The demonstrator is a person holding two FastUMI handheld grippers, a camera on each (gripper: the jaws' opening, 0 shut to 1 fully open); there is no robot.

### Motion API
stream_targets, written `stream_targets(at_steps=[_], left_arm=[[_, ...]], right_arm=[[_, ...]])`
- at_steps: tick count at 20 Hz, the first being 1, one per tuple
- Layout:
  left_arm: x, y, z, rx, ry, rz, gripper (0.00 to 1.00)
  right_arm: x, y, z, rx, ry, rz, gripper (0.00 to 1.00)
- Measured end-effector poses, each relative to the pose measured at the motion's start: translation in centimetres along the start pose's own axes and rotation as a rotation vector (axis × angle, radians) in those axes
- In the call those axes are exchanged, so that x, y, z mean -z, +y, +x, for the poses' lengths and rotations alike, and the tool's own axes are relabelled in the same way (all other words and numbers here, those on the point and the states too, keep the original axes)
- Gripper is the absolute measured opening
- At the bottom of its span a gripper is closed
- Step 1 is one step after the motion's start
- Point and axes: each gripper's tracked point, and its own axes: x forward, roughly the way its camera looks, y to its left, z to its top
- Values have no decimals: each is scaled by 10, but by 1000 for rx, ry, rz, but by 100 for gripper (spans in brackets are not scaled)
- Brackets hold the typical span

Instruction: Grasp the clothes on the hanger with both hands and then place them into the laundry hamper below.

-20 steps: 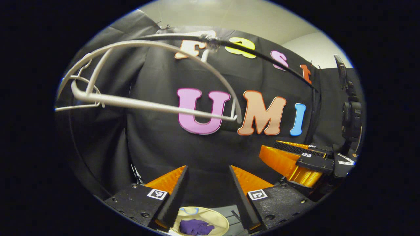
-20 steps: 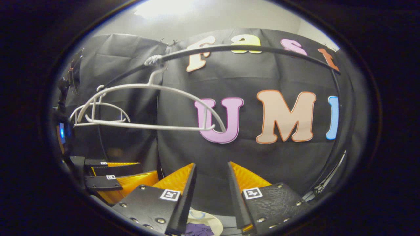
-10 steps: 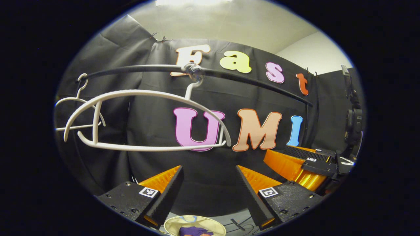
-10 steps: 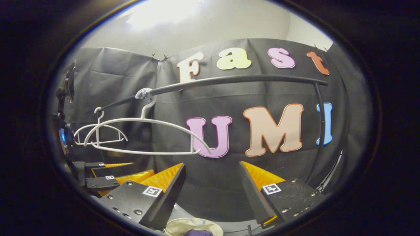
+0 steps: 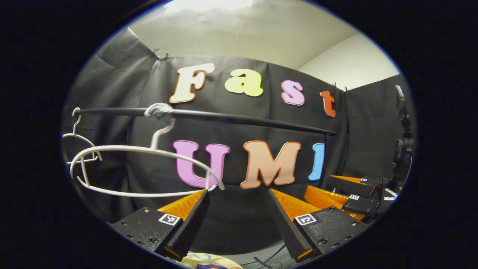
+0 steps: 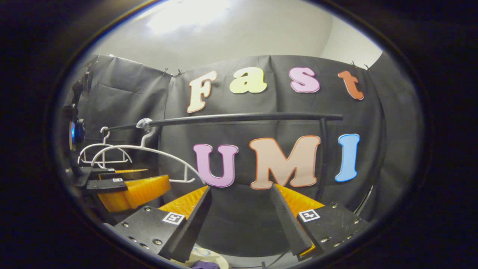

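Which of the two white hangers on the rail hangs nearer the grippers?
The larger-looking hanger, hooked at the taped spot on the rail; the other hanger hangs near the rail's far end.

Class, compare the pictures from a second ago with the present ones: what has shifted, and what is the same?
Both grippers have drawn back from the rail: the white hanger and rail look smaller and lower, with more ceiling showing. The hamper with purple clothes has slid to the bottom edge. Unchanged: left gripper and right gripper open and empty, hangers bare.

Black cloth wall (image 5: 239, 209) – pale ceiling (image 6: 239, 33) above, lit brightly
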Motion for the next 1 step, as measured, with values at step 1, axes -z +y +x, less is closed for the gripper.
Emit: stream_targets(at_steps=[1], left_arm=[[-1,-16,6,16,-5,2,92]], right_arm=[[-2,-18,-6,13,-3,-13,91]])
